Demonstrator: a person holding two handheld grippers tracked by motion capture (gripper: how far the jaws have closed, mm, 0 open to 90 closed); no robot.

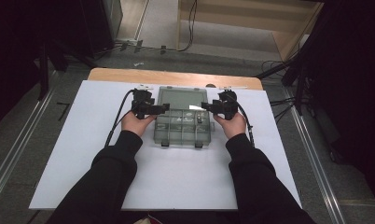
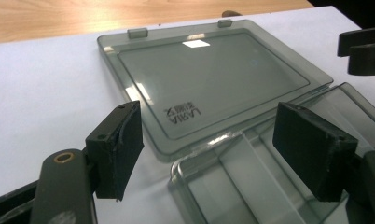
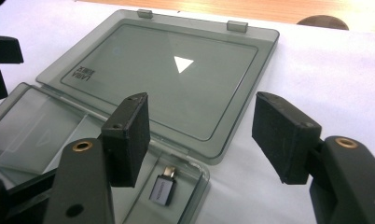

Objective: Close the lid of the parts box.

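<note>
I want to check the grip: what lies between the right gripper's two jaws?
Nothing is clamped by the right gripper; its own view shows the box lid lying open beyond them.

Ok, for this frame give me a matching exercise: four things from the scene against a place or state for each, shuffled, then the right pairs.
Things:
1. lid
2. small adapter
3. left gripper
4. white sheet

Places or states:
A. lies in a compartment at the box's right end
B. folded back flat on the table, behind the compartments
C. covers the wooden table under the box
D. jaws open, above the box's left end

Pairs: 1-B, 2-A, 3-D, 4-C
</note>
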